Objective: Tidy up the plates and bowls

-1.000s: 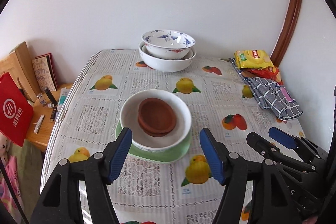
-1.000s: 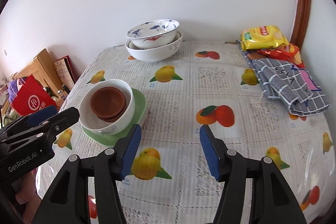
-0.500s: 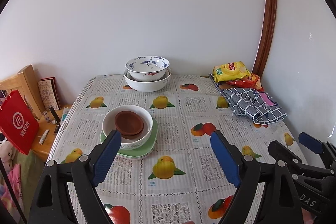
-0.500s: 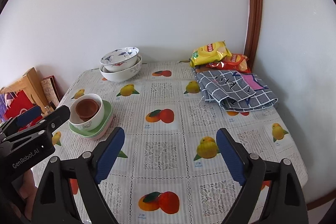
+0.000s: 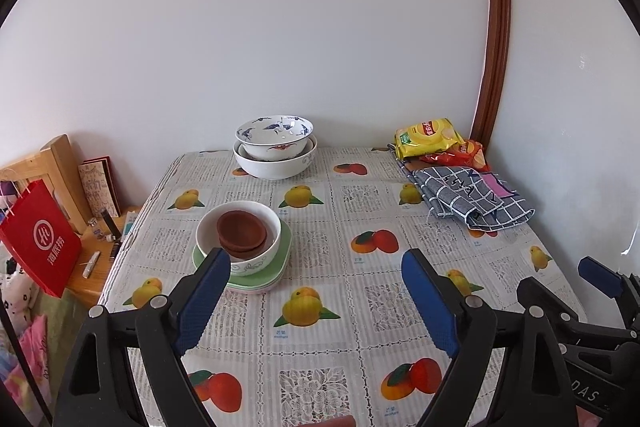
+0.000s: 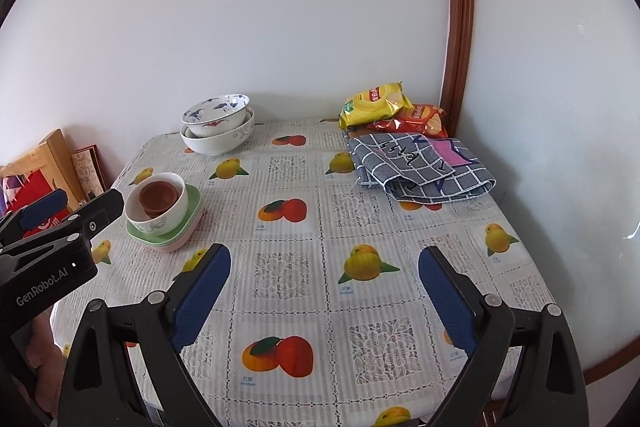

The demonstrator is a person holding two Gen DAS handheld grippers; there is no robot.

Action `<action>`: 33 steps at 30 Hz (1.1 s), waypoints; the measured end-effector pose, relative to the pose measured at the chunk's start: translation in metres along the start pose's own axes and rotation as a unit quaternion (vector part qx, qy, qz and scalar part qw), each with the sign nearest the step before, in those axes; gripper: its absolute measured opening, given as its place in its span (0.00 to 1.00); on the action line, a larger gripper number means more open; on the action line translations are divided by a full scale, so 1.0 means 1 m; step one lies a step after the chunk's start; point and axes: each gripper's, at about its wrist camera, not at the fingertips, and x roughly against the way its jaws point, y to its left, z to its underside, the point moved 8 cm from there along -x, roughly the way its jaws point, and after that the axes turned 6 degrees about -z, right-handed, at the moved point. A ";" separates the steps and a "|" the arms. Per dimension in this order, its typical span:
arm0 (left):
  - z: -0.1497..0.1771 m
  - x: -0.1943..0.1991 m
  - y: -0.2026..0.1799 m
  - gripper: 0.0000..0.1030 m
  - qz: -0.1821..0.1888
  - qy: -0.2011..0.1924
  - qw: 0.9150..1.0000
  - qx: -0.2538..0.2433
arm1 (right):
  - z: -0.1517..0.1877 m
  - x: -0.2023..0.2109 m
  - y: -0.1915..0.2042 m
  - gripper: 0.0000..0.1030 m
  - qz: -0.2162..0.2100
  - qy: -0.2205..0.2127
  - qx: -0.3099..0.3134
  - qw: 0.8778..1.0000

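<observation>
Brown saucers (image 5: 241, 234) sit inside a white bowl (image 5: 256, 259) on stacked green plates (image 5: 283, 249) at the table's left; the stack also shows in the right wrist view (image 6: 160, 211). A blue-patterned bowl (image 5: 274, 137) rests in a larger white bowl (image 5: 276, 165) at the back edge, also seen in the right wrist view (image 6: 218, 123). My left gripper (image 5: 316, 295) is open and empty, above the table's front, back from the stack. My right gripper (image 6: 324, 291) is open and empty over the front of the table.
A fruit-print tablecloth (image 5: 360, 291) covers the table. Snack bags (image 5: 430, 139) and a folded checked cloth (image 5: 472, 197) lie at the back right. A red bag (image 5: 38, 239) and a wooden side table (image 5: 100, 267) stand left of the table. Walls close the back and right.
Both grippers have pulled back and up from the stacked dishes, so the whole table shows. Both have opened wider. The dishes have not moved.
</observation>
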 end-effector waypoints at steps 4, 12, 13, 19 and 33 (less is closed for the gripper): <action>0.002 0.002 -0.002 0.85 0.000 0.001 1.000 0.001 | 0.001 0.003 -0.002 0.91 0.000 -0.002 -0.004 1.000; 0.005 0.006 -0.008 0.85 0.002 0.000 1.000 -0.006 | 0.004 0.009 -0.005 0.91 0.000 -0.005 -0.005 1.000; 0.005 0.006 -0.009 0.85 0.003 0.000 1.000 -0.007 | 0.005 0.009 -0.005 0.91 -0.001 -0.005 -0.006 1.000; 0.009 0.005 -0.011 0.86 0.005 0.007 1.000 -0.009 | 0.007 0.008 -0.006 0.91 -0.002 0.000 -0.008 1.000; 0.009 0.007 -0.010 0.86 0.006 0.006 1.000 -0.006 | 0.007 0.011 -0.006 0.91 0.002 -0.002 -0.012 1.000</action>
